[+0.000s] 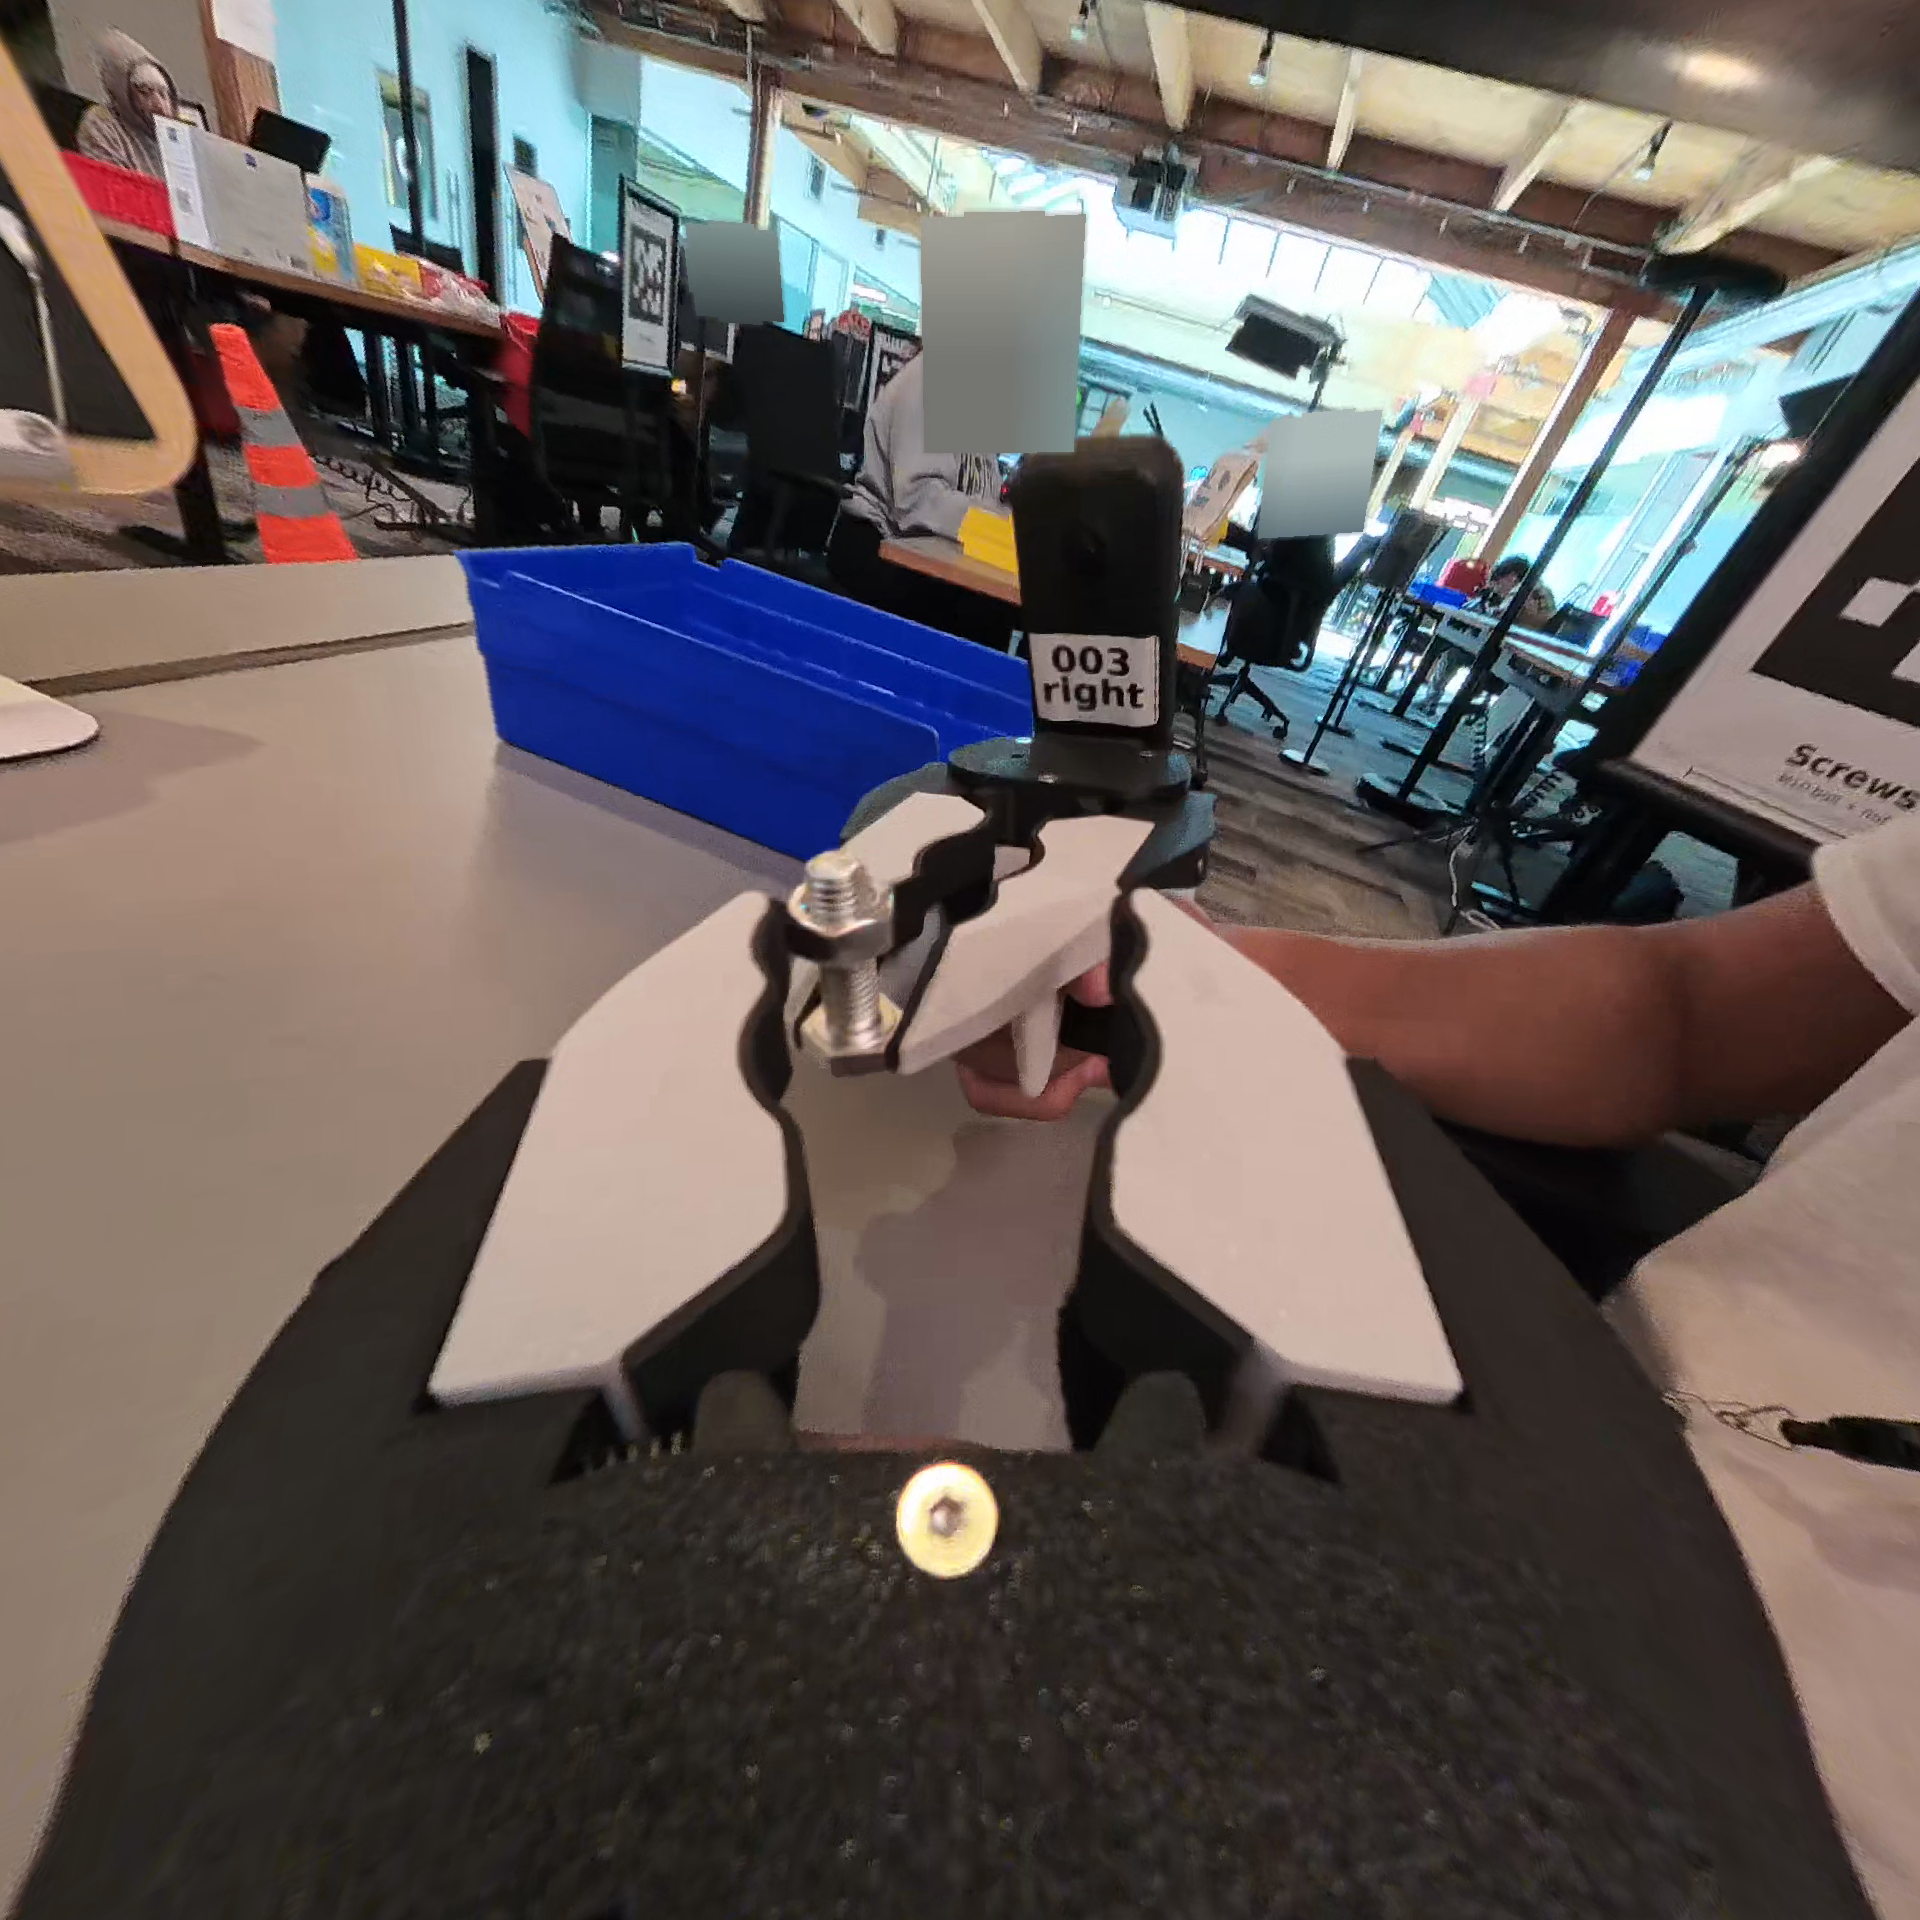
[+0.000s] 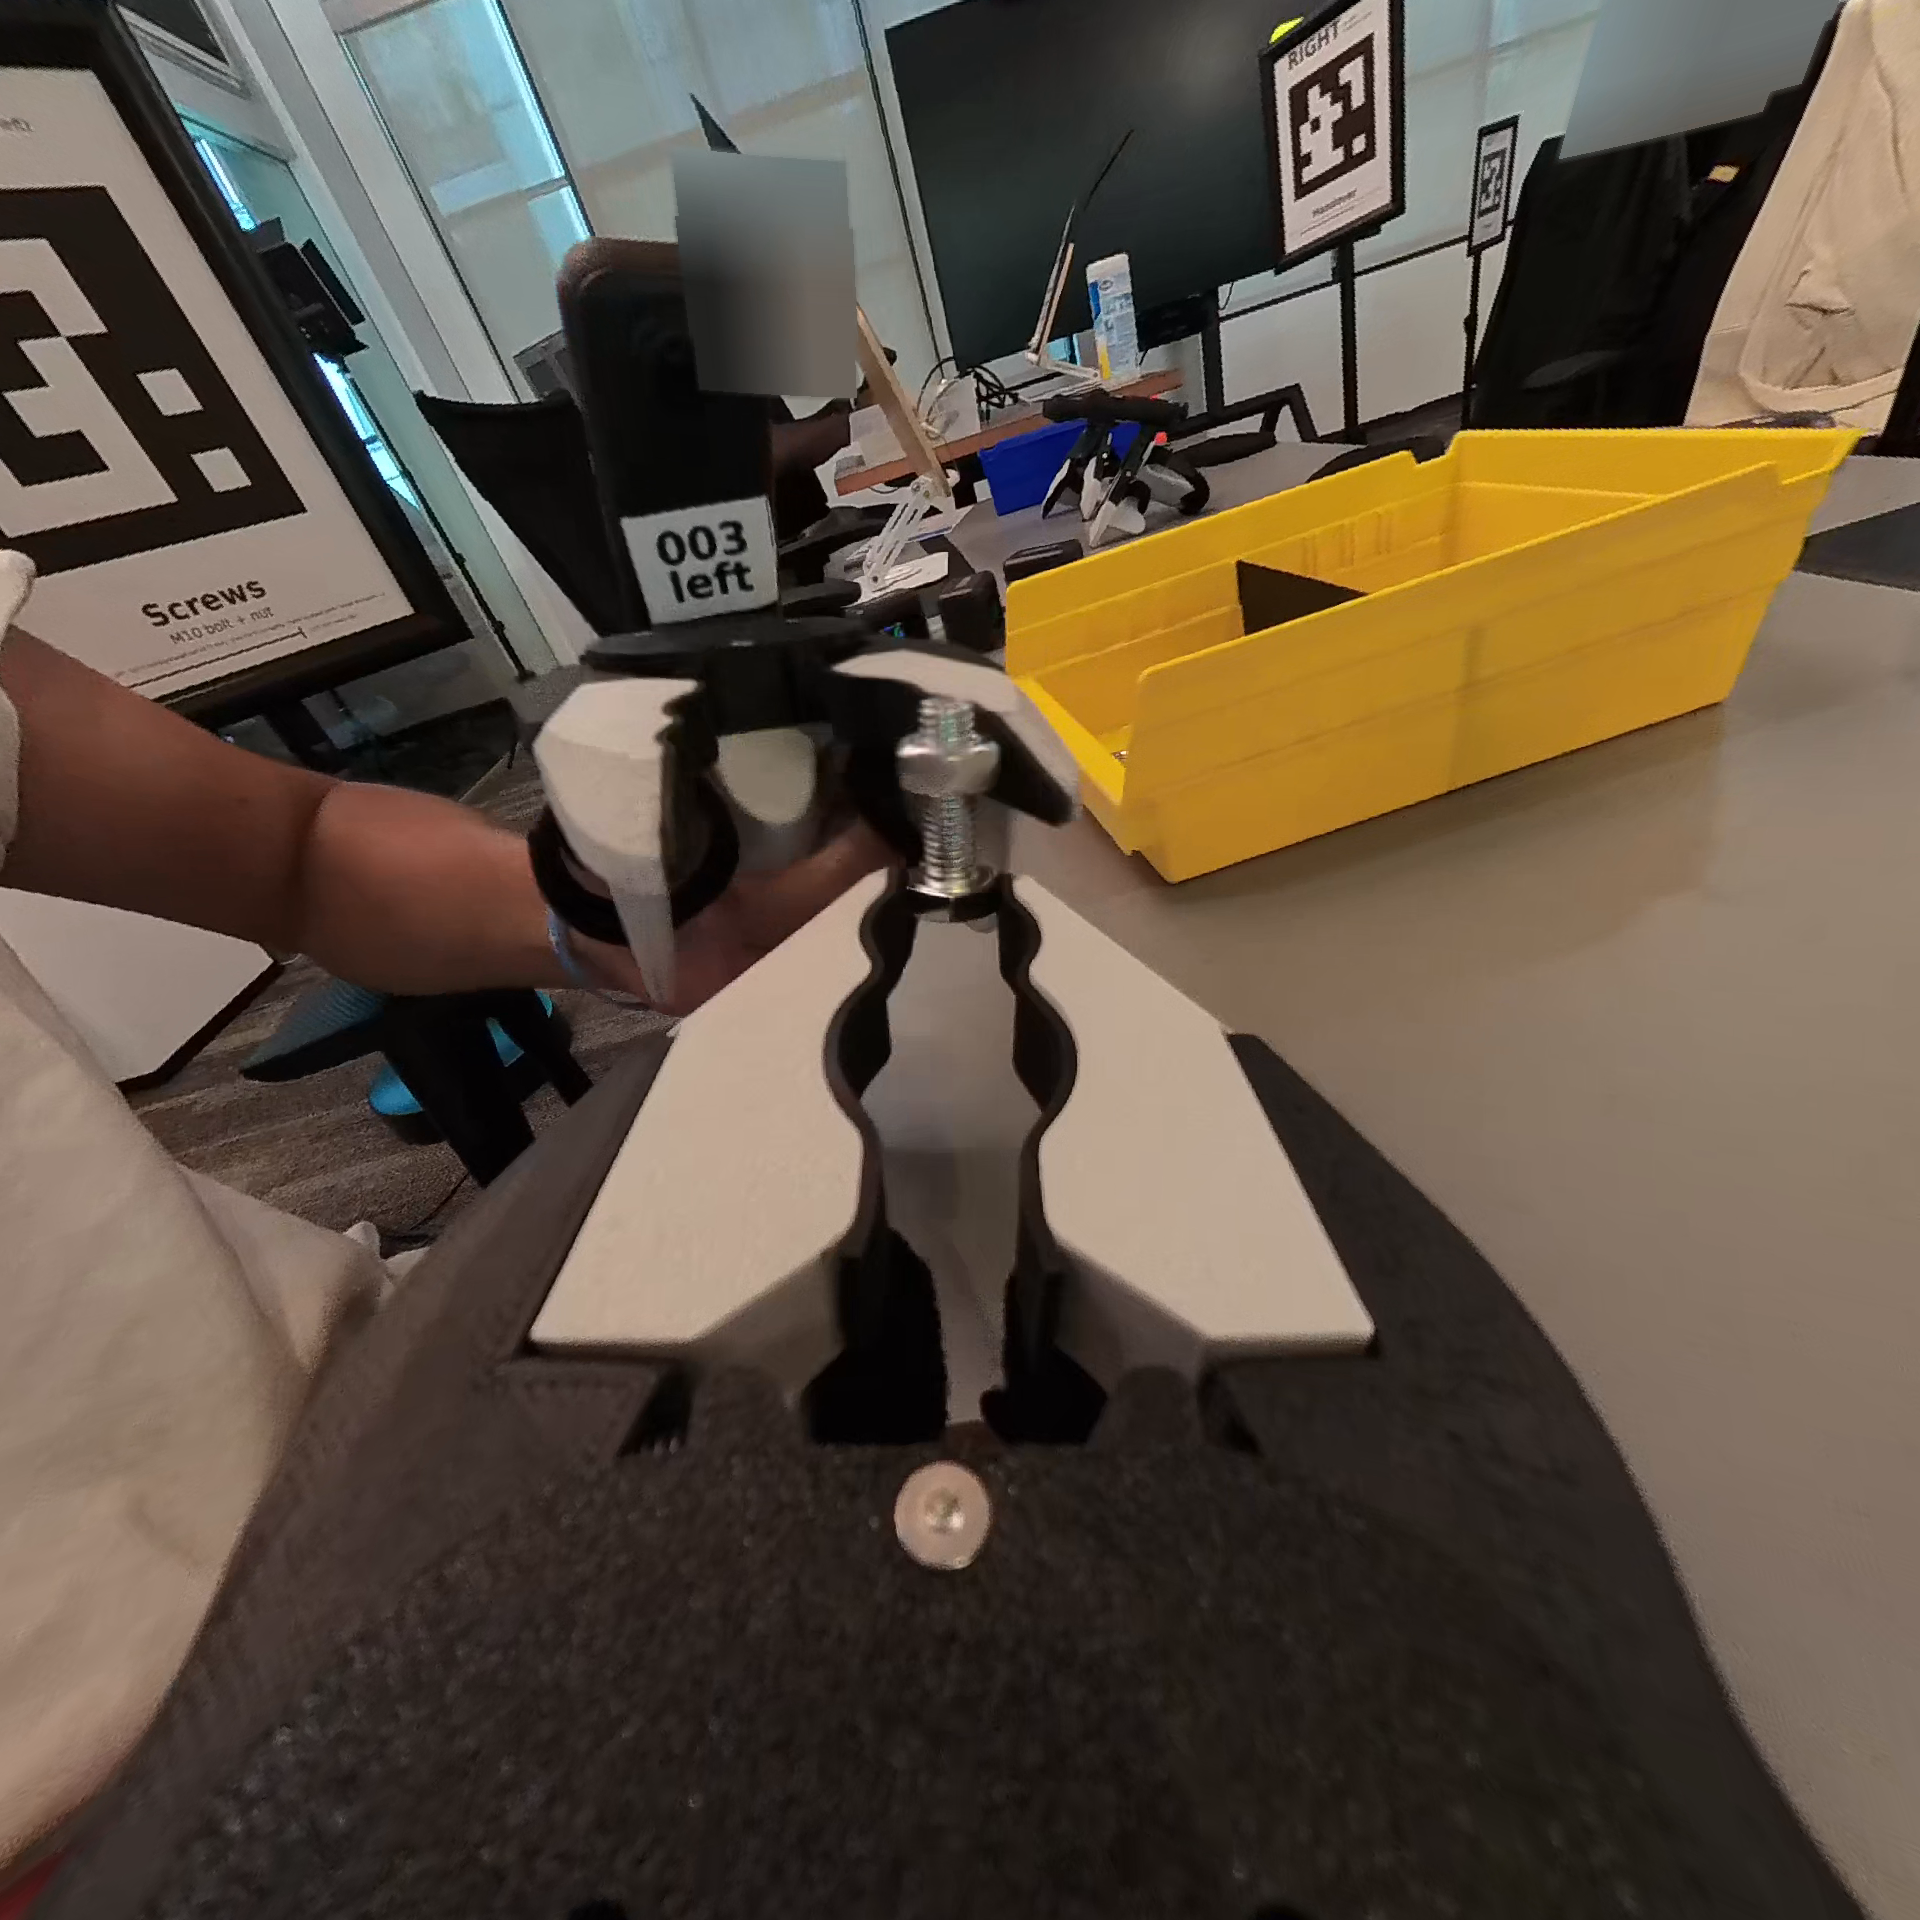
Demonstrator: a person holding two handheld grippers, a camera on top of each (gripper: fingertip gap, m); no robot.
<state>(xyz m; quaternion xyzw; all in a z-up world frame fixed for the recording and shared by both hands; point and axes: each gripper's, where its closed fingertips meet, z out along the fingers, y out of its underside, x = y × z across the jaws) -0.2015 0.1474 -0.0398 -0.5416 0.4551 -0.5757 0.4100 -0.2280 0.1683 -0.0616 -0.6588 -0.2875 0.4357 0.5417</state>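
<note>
- Nearest the lens in each view, a black textured gripper body with a single screw is seen, with white fingers lined in wavy black reaching forward.
- A silver threaded steel bolt (image 1: 844, 977) is held upright above the grey table (image 1: 260, 935), head down, with a silver hex nut (image 1: 831, 914) threaded near its upper end.
- The right gripper (image 2: 948, 904) is clamped on the bolt head.
- The left gripper (image 1: 951, 925) is spread wide. The nut is set against one finger pad (image 1: 764, 966), while the other finger is well apart from it.
- In the right wrist view the grip on the head is shown plainly, with a yellow plastic bin (image 2: 1403, 665) beyond. In the left wrist view the spread fingers are shown instead, with a blue plastic bin (image 1: 727, 686) beyond.
</note>
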